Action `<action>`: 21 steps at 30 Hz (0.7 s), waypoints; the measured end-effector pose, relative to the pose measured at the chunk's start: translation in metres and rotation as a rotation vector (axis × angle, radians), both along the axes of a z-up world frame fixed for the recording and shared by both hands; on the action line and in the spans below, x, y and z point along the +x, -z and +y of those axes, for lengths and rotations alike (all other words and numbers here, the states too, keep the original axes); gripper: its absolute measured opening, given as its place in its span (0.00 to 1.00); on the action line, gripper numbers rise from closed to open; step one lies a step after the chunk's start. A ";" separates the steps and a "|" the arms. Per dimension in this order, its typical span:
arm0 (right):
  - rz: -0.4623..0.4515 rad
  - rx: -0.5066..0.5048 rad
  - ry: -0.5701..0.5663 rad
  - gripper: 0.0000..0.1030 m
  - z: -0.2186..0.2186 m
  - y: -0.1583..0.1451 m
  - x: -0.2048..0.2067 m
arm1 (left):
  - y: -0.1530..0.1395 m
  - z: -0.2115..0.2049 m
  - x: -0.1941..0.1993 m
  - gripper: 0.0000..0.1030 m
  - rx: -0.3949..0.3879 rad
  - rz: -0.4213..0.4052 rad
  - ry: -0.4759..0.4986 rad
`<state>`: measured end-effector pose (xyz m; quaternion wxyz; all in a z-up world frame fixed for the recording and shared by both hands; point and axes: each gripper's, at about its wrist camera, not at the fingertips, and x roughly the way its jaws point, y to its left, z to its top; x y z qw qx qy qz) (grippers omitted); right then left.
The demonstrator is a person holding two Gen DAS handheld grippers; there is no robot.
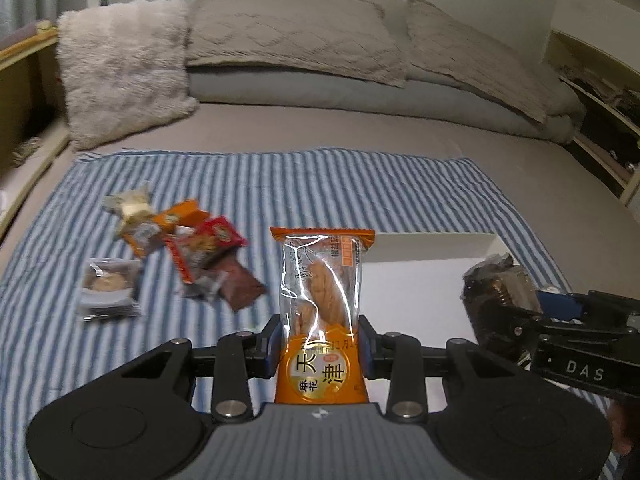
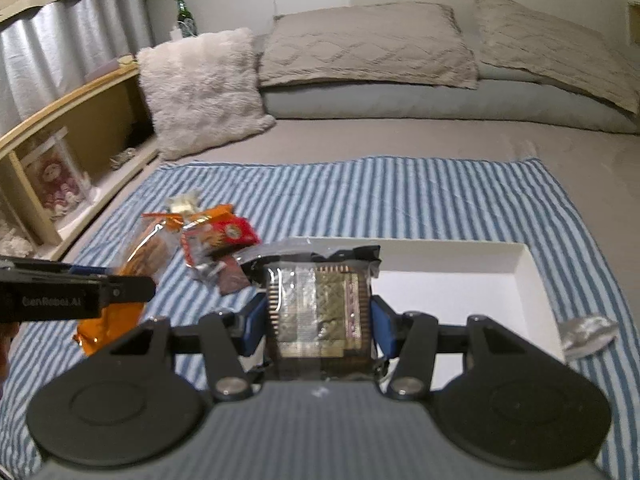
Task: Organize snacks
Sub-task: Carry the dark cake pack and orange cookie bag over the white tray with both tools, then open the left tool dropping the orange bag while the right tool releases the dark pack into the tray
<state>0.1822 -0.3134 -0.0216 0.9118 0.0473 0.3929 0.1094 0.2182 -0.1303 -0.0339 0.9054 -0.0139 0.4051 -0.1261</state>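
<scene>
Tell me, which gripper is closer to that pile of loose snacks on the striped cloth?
Left. The left gripper, clamping an orange packet, sits beside the pile; the right gripper is over the white box.

The left gripper (image 1: pixel 320 344) points forward and downward, its two blue-padded fingers (image 1: pixel 272 344) drawn close and pressing the sides of an orange snack packet (image 1: pixel 322 304) that stands upright between them. The right gripper (image 2: pixel 318 320) tilts down at a like angle, its fingers (image 2: pixel 382 326) set wider and clamped on a dark, clear-wrapped snack pack (image 2: pixel 320 312). The two grippers are side by side, near each other.
</scene>
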 end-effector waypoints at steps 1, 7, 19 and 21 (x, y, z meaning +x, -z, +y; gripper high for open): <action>0.007 -0.001 0.008 0.58 -0.004 0.002 -0.001 | 0.002 -0.006 0.002 0.38 -0.002 0.006 0.010; 0.050 -0.011 0.050 0.58 -0.022 0.011 0.002 | 0.018 -0.040 0.013 0.39 -0.011 0.047 0.072; 0.174 -0.032 0.093 0.58 -0.034 0.037 0.019 | 0.066 -0.073 0.049 0.39 -0.002 0.184 0.096; 0.189 -0.037 0.100 0.58 -0.035 0.042 0.022 | 0.070 -0.072 0.055 0.39 -0.004 0.187 0.093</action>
